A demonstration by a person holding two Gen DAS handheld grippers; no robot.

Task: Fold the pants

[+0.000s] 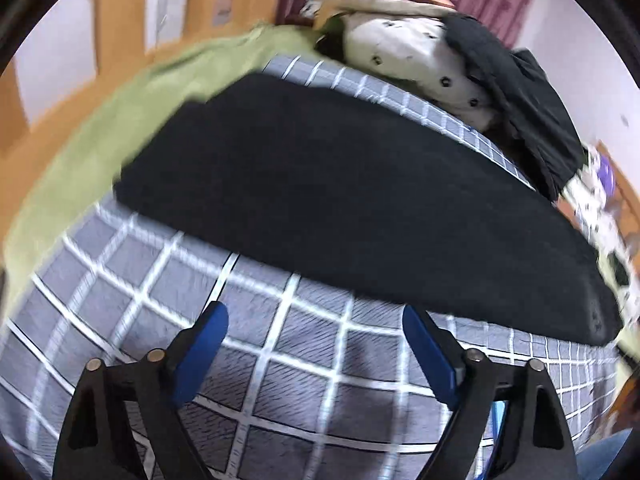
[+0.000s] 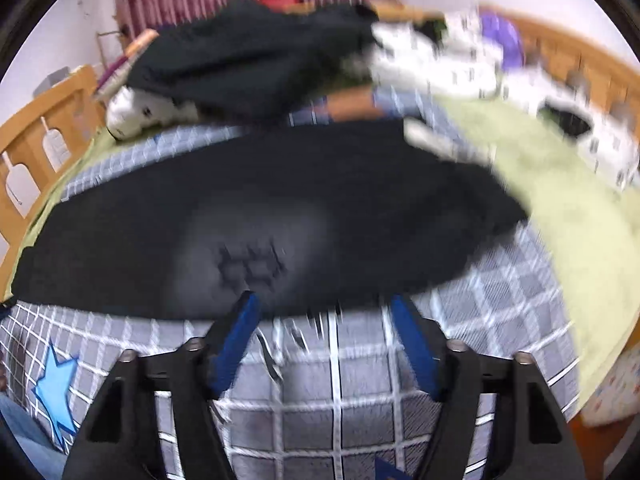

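The black pants (image 1: 352, 200) lie flat as one long dark band across the grey checked bedsheet (image 1: 280, 360), their near edge running just ahead of both tools. From the right wrist view the same pants (image 2: 256, 216) stretch from one side to the other, with a faint printed pattern near the middle; we judge they are already doubled leg on leg, since only a single band shows, though blur keeps us from being sure.

Our left gripper (image 1: 316, 320) hangs over bare sheet, just short of the near hem, its blue pads (image 1: 208, 352) apart with nothing between them. Our right gripper (image 2: 324, 308) sits closer, its tips at the very edge of the cloth, also spread and empty; we see no fabric pinched. We hold both tilted down toward that edge, apparently so each can take the hem at a separate spot and carry it over evenly.

Beyond the pants a green blanket (image 1: 120, 120) borders the sheet, a heap of spotted white and black clothes (image 1: 460, 64) is piled at the far side, and a wooden bed rail (image 2: 36, 132) closes the scene.
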